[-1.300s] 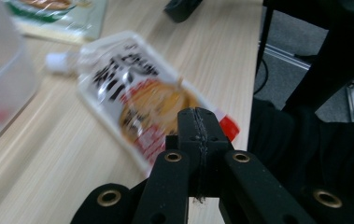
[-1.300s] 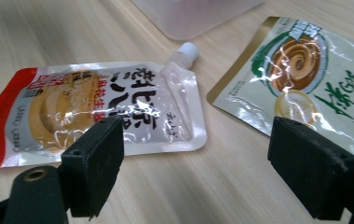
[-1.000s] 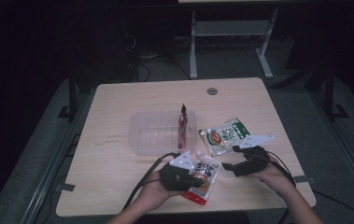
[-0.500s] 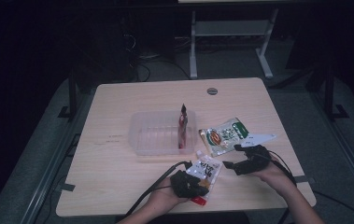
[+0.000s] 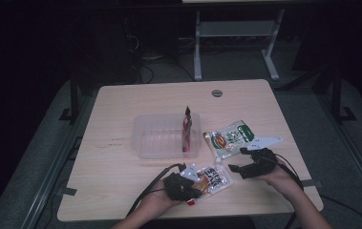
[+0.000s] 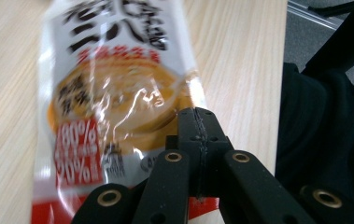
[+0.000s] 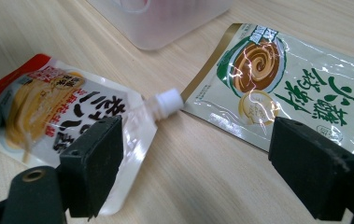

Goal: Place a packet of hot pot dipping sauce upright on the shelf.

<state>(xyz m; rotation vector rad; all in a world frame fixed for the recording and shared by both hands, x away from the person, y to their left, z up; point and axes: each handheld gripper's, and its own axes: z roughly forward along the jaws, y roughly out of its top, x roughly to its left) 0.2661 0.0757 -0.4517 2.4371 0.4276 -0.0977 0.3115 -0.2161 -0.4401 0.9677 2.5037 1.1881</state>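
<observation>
The left gripper is clenched on the bottom edge of the spout pouch, which lies at the near side of the table, just near of the clear tub. The grip is only on a thin, slick edge, so the pouch could slip out or flop if lifted fast. The right gripper is wide open, holding nothing, with the green pouch beside it. The spout pouch is shiny, white, red and orange, with 1 small white cap.
</observation>
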